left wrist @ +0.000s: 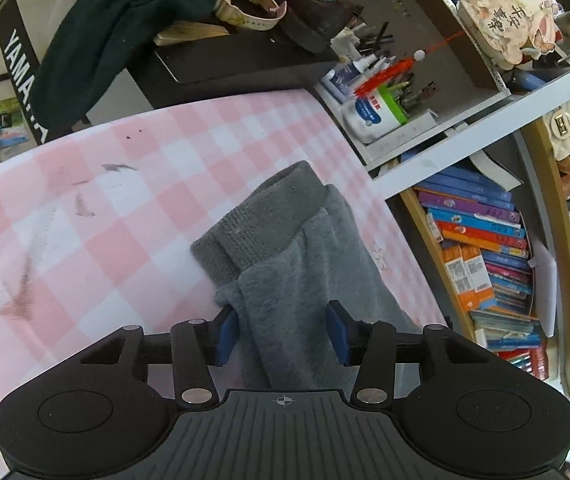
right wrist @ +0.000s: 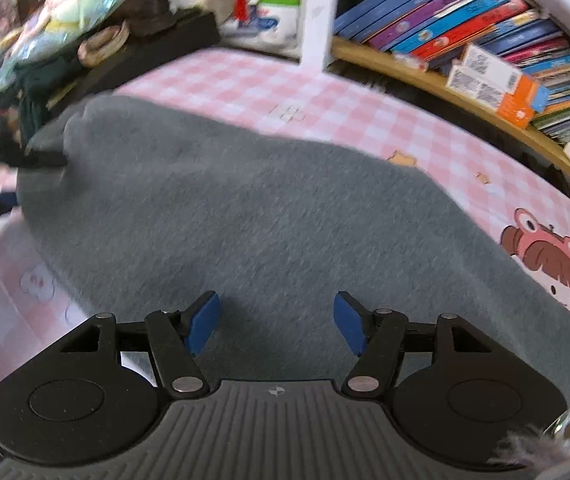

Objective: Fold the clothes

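The grey garment (right wrist: 269, 216) lies flat on the pink checked table (left wrist: 97, 208), long axis running away from the left gripper (left wrist: 283, 332), whose parted jaws straddle its cuffed end unclamped, while the right gripper (right wrist: 277, 322) hovers open over the middle

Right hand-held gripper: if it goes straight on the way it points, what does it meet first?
Probably the grey garment spread on the pink checked table; its open pads hover above the fabric, though depth is unclear.

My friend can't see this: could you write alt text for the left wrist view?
A grey fleece garment with a ribbed cuff lies on a pink checked tabletop, running between the left gripper's parted blue-padded jaws. Crowded bookshelves stand to the right.
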### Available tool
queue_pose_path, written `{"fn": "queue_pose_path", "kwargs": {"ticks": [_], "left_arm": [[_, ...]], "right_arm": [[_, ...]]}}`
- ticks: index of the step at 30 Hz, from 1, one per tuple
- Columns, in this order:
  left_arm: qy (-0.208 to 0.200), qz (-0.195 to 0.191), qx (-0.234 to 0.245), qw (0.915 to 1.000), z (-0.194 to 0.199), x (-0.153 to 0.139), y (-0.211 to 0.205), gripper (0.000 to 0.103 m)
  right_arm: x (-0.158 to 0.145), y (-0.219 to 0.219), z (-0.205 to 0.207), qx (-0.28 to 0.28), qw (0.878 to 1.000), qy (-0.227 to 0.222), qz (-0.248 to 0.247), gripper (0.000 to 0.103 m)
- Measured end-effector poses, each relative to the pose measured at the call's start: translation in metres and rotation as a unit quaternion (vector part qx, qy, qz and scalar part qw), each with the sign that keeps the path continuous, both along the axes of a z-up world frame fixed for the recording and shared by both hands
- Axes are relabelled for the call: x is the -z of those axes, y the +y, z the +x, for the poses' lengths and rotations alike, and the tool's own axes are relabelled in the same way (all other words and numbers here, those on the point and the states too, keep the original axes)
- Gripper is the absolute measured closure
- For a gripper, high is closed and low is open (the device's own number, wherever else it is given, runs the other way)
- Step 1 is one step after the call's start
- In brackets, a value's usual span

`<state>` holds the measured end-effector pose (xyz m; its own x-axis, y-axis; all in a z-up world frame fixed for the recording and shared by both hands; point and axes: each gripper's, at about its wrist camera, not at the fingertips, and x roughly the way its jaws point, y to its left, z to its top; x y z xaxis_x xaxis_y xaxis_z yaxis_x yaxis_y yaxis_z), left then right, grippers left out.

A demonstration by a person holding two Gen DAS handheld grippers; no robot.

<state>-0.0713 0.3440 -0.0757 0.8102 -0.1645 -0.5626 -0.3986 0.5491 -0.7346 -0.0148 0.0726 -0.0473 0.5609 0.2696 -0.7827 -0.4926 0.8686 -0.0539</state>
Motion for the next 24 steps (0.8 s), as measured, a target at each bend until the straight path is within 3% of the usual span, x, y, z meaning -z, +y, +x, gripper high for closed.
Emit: {"fn": "queue_pose_path", "kwargs": {"ticks": [3, 8, 12, 15, 20, 24], "left_arm": [[-0.006, -0.014, -0.005, 0.9999, 0.002, 0.003, 0.002, 0.064], [0.003, -0.049, -0.01, 0.9988, 0.008, 0.011, 0.007, 0.086], [-0.019, -0.041, 0.0, 0.999, 0.007, -0.001, 0.002, 0.092], [-0.052, -0.014, 0.023, 0.9983, 0.008, -0.021, -0.007, 0.093], [-0.091, 0.066, 0.08, 0.9905, 0.012, -0.057, -0.03, 0.093], [-0.094, 0.108, 0.11, 0.9836, 0.015, -0.075, -0.046, 0.093]], "right_arm": [[0.002, 0.0, -0.001, -0.006, 1.0, 0.004, -0.004, 0.041], [0.002, 0.002, -0.003, -0.009, 1.0, 0.005, -0.005, 0.041], [0.002, 0.001, -0.003, -0.009, 1.0, 0.005, -0.003, 0.041], [0.001, -0.001, -0.004, -0.007, 1.0, 0.005, 0.001, 0.041], [-0.016, -0.016, -0.011, 0.018, 0.999, -0.01, 0.033, 0.04], [-0.041, -0.042, -0.021, 0.06, 0.994, -0.046, 0.074, 0.036]]}}
